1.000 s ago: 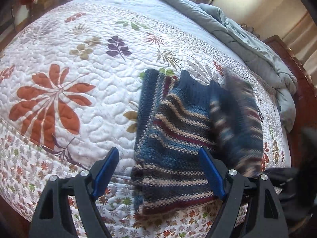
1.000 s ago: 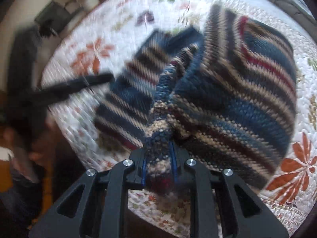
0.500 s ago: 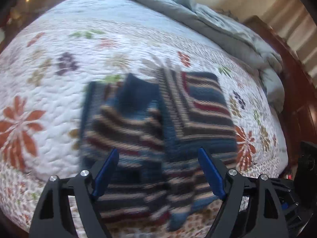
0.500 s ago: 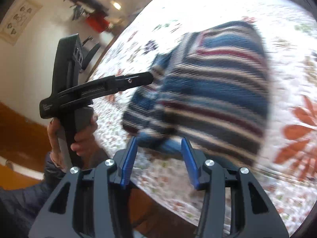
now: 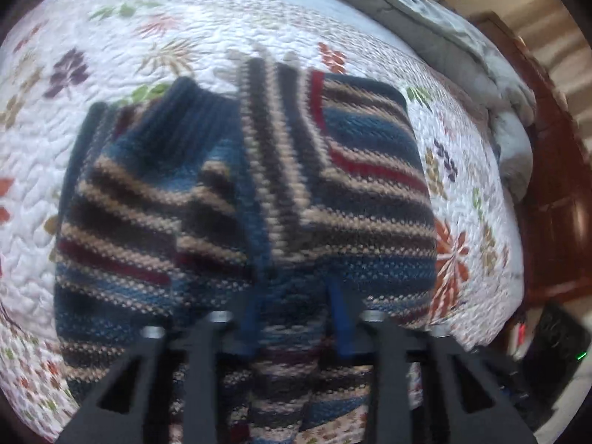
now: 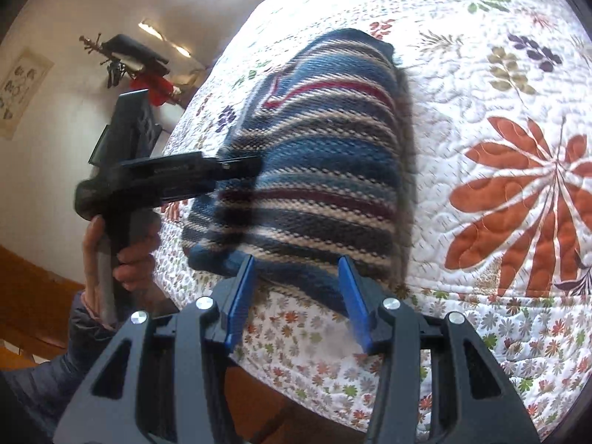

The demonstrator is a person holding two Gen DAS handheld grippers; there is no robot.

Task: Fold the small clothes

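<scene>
Two tongs work one blue, tan and red striped knitted sweater [image 5: 333,192] lying mid-frame on the floral quilted bed [image 5: 185,29]; left tongs [image 5: 294,323] pinch its near hem, probably for folding; right tongs [image 6: 296,296] hover spread below it.
</scene>
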